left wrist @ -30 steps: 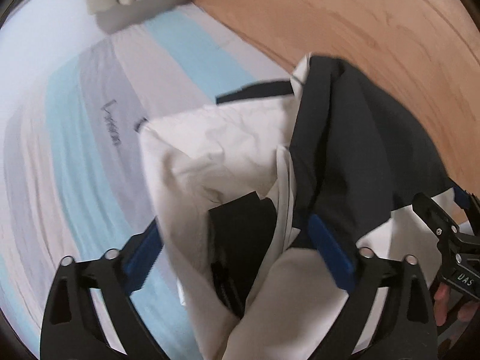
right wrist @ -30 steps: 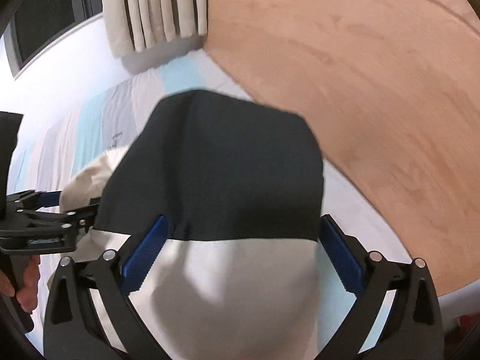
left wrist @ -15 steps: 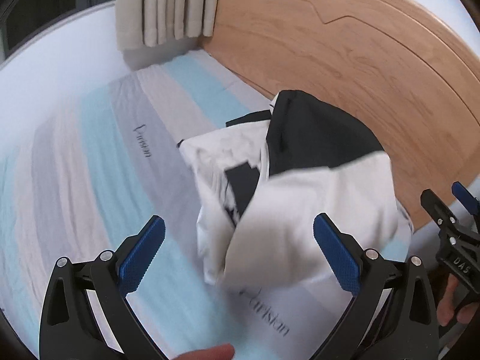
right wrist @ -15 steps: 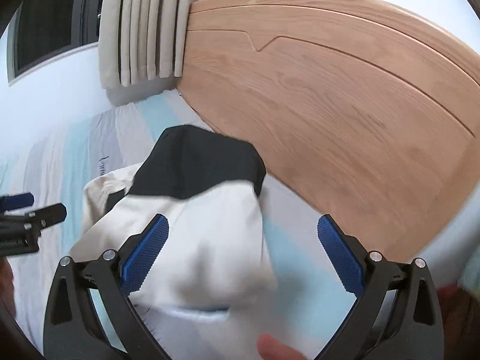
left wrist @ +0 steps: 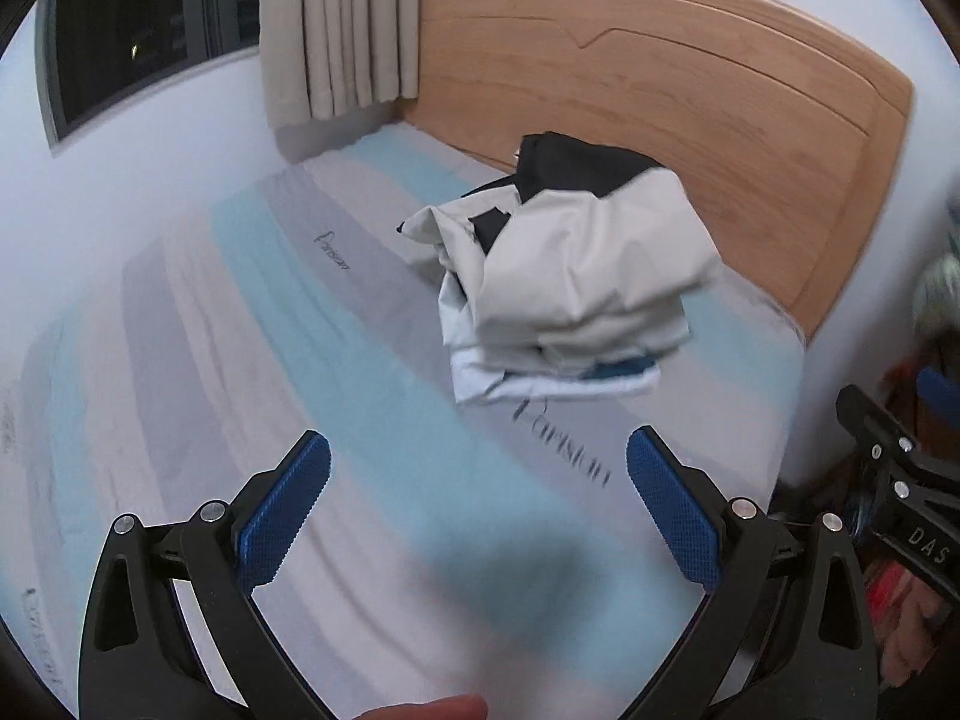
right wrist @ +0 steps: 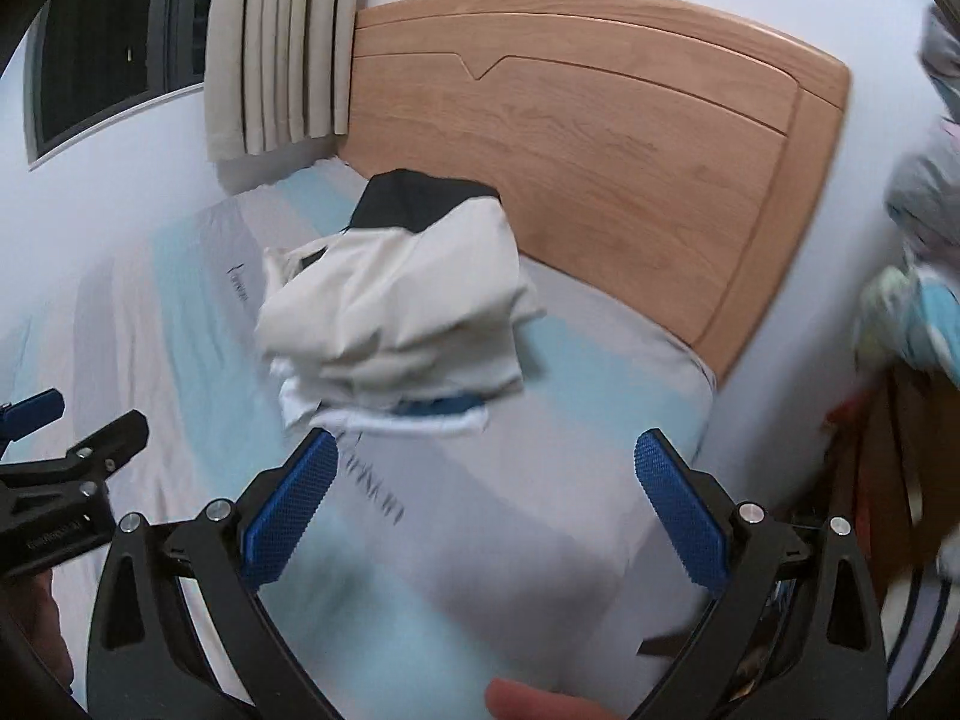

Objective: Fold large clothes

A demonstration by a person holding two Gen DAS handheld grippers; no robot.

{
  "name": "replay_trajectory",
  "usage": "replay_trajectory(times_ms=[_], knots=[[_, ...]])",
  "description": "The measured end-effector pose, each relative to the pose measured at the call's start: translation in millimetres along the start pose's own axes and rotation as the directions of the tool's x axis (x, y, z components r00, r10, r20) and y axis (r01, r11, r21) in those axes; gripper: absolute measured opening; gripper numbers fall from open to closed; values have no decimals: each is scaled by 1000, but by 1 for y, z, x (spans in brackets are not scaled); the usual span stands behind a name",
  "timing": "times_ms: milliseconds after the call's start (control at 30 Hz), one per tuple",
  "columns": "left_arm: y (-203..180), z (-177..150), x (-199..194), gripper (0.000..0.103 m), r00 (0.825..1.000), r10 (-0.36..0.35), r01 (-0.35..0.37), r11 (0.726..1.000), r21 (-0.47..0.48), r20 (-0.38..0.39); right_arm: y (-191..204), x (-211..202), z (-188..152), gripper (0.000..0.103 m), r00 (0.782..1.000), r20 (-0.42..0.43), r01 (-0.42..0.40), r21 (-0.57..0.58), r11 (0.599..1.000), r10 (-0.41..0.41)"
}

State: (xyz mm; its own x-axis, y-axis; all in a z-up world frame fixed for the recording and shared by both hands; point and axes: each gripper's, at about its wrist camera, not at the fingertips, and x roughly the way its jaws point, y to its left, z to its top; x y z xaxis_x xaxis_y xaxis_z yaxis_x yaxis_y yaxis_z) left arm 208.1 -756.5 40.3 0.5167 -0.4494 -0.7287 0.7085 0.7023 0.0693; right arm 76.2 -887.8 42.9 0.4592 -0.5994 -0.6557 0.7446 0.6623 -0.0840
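A folded cream and black garment (left wrist: pixel 576 264) lies in a bundle on top of a folded white piece (left wrist: pixel 540 381) on the striped bed (left wrist: pixel 336 360), near the wooden headboard (left wrist: pixel 690 96). It also shows in the right wrist view (right wrist: pixel 408 306). My left gripper (left wrist: pixel 477 510) is open and empty, well back from the bundle. My right gripper (right wrist: pixel 486 504) is open and empty, also back from it. The right gripper shows at the right edge of the left wrist view (left wrist: pixel 900 480).
The bed sheet (right wrist: pixel 180 312) has blue, grey and cream stripes. A curtain (left wrist: pixel 336 24) and a dark window (left wrist: pixel 138 30) stand at the back left. Coloured clothes (right wrist: pixel 924 276) hang at the right beyond the bed edge.
Both grippers let go of the garment and pulled back from it. The bundle now rests on the bed by the headboard.
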Motion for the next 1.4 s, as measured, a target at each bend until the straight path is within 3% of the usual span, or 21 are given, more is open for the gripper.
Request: replay_trajectory(times_ms=[200, 467, 567, 700, 1400], knots=[[-5, -67, -41, 97, 999, 26, -27, 999, 24, 38, 1, -39, -62, 96, 999, -4, 34, 11, 999, -34], [-17, -122, -46, 97, 999, 49, -49, 999, 22, 16, -5, -63, -111, 96, 999, 1, 32, -2, 999, -32], [-17, -136, -53, 97, 998, 50, -51, 998, 35, 45, -6, -71, -124, 96, 1000, 8, 30, 19, 999, -30], [-15, -141, -57, 97, 999, 16, -18, 999, 28, 51, -9, -78, -135, 96, 999, 18, 42, 37, 998, -43], [-13, -143, -59, 97, 997, 29, -32, 999, 37, 68, -4, -85, -137, 96, 999, 30, 37, 34, 999, -38]])
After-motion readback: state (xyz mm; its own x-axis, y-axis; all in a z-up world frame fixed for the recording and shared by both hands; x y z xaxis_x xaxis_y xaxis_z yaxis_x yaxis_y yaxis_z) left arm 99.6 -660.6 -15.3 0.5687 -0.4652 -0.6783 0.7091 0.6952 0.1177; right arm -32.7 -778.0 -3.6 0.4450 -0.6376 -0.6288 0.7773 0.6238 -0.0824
